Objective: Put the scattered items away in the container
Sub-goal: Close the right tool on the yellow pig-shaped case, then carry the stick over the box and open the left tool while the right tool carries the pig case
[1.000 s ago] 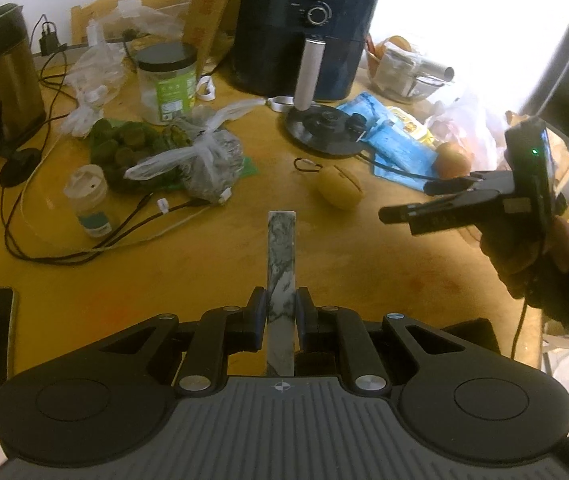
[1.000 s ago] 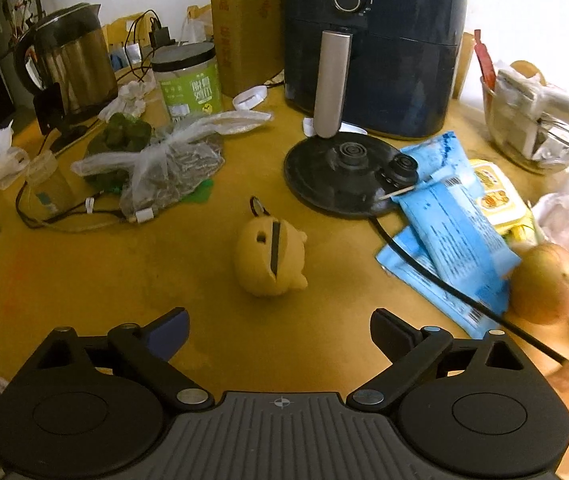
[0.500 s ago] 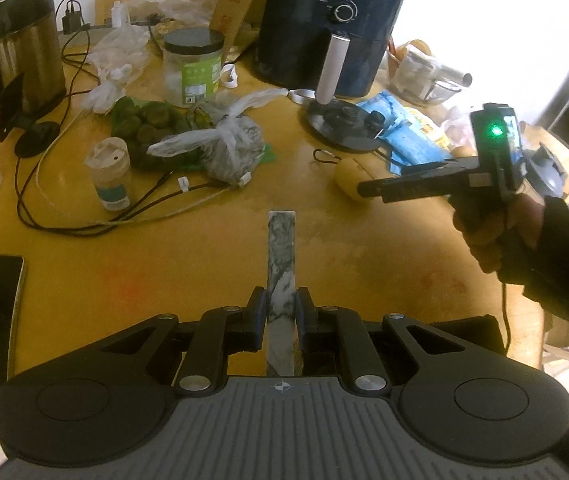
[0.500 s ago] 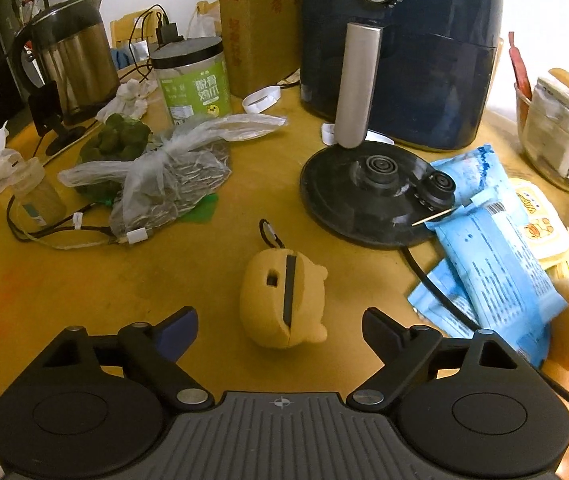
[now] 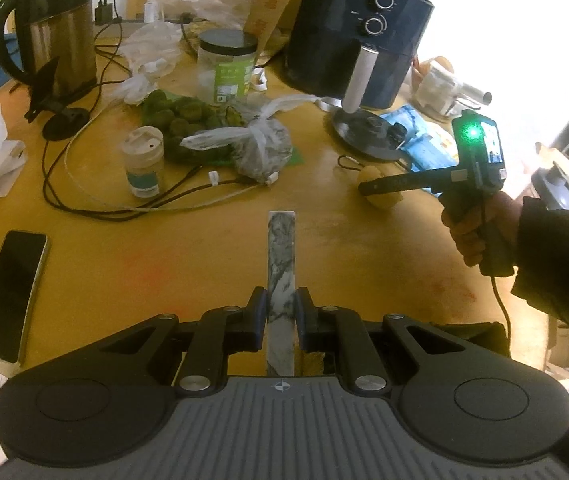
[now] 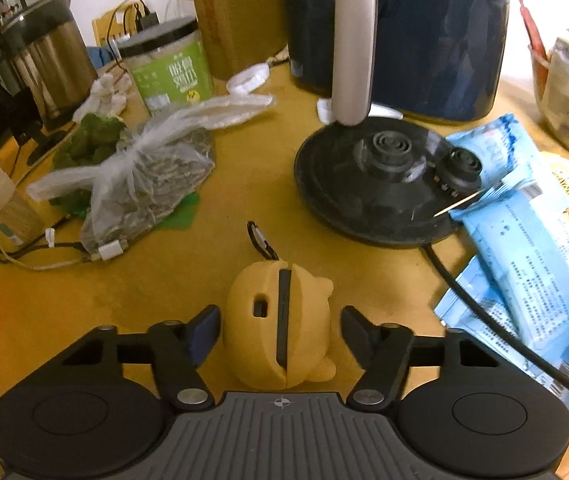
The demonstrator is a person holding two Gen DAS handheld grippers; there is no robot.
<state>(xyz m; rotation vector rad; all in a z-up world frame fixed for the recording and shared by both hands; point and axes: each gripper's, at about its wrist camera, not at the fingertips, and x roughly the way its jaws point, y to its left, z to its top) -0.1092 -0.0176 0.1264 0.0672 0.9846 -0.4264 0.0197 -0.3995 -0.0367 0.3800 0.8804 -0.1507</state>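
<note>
My left gripper (image 5: 280,306) is shut on a flat grey-and-white marbled strip (image 5: 281,256), seen edge-on and held above the yellow table. A small yellow animal-shaped case (image 6: 280,322) with a black slit and a black clip loop lies on the table. My right gripper (image 6: 280,322) is open, its two fingers standing on either side of the case without touching it. In the left wrist view the right gripper (image 5: 368,189) reaches in from the right, held by a hand (image 5: 470,236), its tips over the yellow case (image 5: 384,196).
A black kettle base (image 6: 376,184) and its cord (image 6: 484,312) lie just beyond the case, with blue packets (image 6: 532,240) to the right. A tied plastic bag (image 6: 144,188), cables, a green-label jar (image 6: 168,68), a kettle (image 5: 56,32) and a dark air fryer (image 6: 396,32) crowd the back. A phone (image 5: 12,292) lies at the left edge.
My right gripper has moved forward and down until the yellow case sits between its open fingers. My left gripper has drawn back and up with the strip still in it.
</note>
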